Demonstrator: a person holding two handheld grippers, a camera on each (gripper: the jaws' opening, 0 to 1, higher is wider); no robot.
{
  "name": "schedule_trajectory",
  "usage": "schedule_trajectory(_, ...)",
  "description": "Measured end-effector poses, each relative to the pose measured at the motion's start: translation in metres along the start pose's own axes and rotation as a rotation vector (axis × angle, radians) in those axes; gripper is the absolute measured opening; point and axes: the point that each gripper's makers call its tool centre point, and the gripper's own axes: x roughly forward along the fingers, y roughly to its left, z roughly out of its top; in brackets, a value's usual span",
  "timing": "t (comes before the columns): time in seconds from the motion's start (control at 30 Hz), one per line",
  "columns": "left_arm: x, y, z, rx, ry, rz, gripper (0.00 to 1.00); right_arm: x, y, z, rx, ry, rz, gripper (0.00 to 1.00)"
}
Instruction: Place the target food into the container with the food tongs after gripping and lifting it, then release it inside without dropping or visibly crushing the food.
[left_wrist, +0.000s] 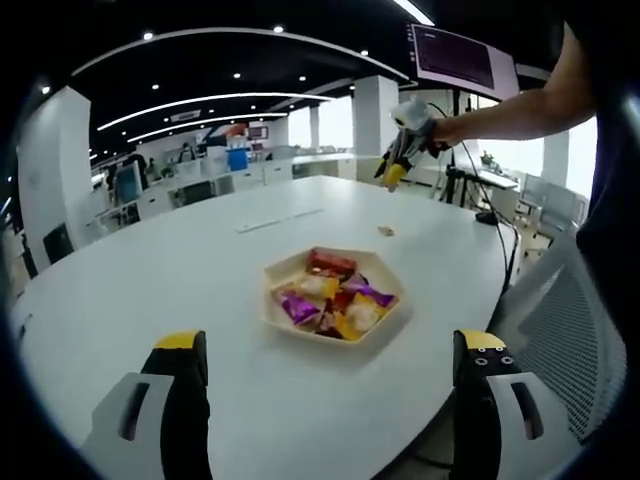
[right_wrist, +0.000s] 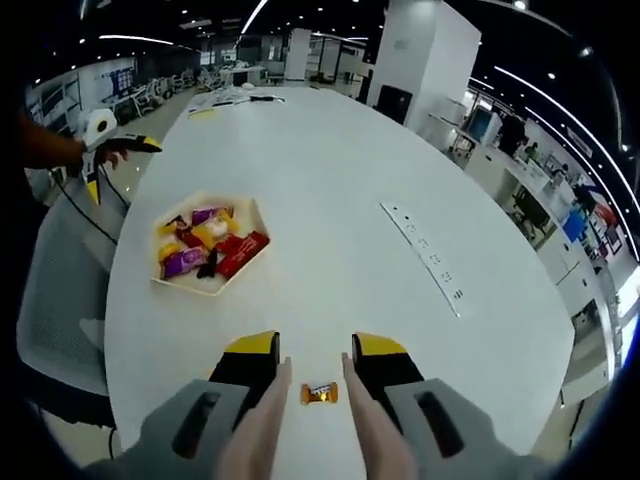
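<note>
A small orange wrapped candy (right_wrist: 320, 393) lies on the white table between the two beige arms of the food tongs (right_wrist: 268, 415), apart from both. My right gripper (right_wrist: 315, 350) is shut on the tongs, and their tips stand apart. A beige hexagonal tray (right_wrist: 186, 286) of wrapped snacks (right_wrist: 205, 245) sits further off to the left. In the left gripper view the tray (left_wrist: 272, 312) lies ahead of my left gripper (left_wrist: 330, 345), which is open and holds nothing. The right gripper (left_wrist: 402, 155) hangs over the table's far side, in a person's hand, with the candy (left_wrist: 385, 231) below it.
The oval white table (right_wrist: 330, 200) has a strip of sockets (right_wrist: 425, 255) set in its top. A grey mesh chair (left_wrist: 565, 340) stands at the table's edge near the tray. Office desks and pillars (right_wrist: 425, 60) lie beyond.
</note>
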Motion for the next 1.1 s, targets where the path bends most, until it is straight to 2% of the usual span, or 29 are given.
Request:
schedule_trajectory(0.2, 0.002, 0.000, -0.003, -0.002, 0.016, -0.003, 0.99, 0.002, -0.006, -0.006, 0.023, 0.000, 0.000, 0.28)
schedule_trajectory(0.57, 0.003, 0.002, -0.007, -0.011, 0.034, 0.000, 0.99, 0.009, 0.008, -0.013, 0.022, 0.010, 0.025, 0.28)
schedule_trajectory(0.77, 0.003, 0.006, -0.006, -0.006, 0.026, 0.015, 1.00, 0.018, 0.009, -0.025, 0.031, 0.008, 0.039, 0.28)
schedule_trajectory(0.83, 0.003, 0.006, -0.003, 0.004, 0.007, 0.013, 1.00, 0.022, 0.010, -0.030, 0.037, 0.010, 0.042, 0.28)
schedule_trajectory(1.1, 0.004, 0.004, -0.006, -0.011, 0.024, 0.001, 1.00, 0.037, 0.012, -0.047, 0.054, 0.014, 0.048, 0.28)
